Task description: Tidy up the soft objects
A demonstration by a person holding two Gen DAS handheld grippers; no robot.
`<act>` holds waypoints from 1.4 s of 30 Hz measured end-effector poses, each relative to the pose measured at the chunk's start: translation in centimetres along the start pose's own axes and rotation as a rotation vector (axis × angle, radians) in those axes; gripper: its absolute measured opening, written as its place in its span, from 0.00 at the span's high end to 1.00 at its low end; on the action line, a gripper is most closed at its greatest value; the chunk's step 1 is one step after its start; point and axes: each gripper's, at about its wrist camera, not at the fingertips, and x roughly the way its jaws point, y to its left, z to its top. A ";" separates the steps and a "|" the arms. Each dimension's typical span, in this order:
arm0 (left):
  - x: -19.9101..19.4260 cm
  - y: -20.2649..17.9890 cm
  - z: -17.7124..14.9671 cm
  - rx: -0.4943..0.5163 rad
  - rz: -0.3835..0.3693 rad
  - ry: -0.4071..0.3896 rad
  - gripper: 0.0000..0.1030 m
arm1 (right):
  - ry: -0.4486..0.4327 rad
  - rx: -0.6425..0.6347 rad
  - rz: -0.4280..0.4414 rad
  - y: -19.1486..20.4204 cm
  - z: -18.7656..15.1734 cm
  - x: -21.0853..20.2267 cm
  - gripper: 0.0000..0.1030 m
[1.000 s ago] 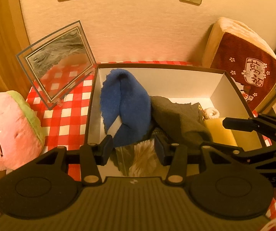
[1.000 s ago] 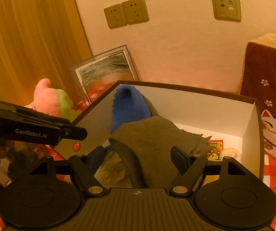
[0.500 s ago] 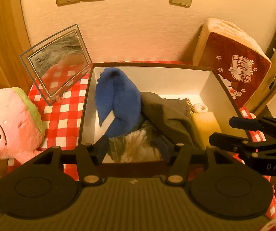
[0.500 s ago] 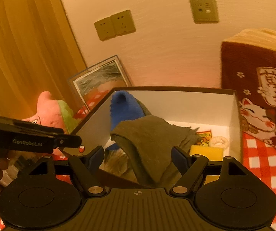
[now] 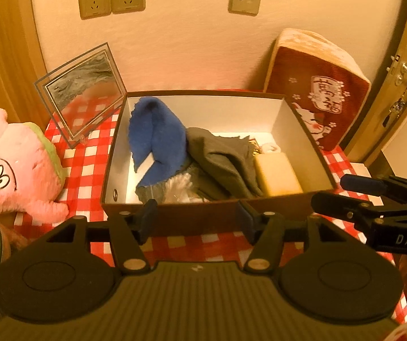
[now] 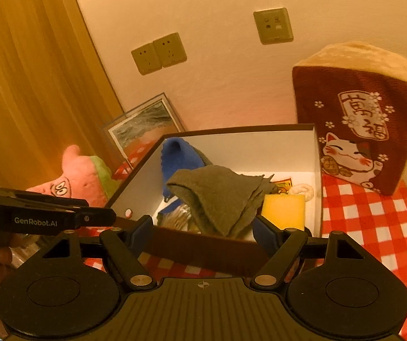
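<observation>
My left claw (image 5: 197, 218) is opening with nothing between its jaws; my right claw (image 6: 202, 230) stands wide and empty, both short of the box (image 5: 212, 216)

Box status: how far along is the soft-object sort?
Done: blue cloth, grey cloth and yellow sponge lie in the box. In hand: nothing; the left gripper is opening with nothing between its fingers, and the right gripper is open and empty. Left: the pink plush and the red cat cushion sit outside on the checkered cloth.
</observation>
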 end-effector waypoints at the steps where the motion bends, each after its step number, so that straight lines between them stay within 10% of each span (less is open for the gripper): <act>1: -0.5 -0.3 -0.3 -0.001 0.000 -0.004 0.43 | -0.001 0.001 -0.001 0.1 -0.2 -0.5 0.25; 42: -16.5 -3.5 -17.8 0.048 0.001 -0.020 0.35 | 0.049 0.092 -0.150 10.0 -14.5 -16.1 0.25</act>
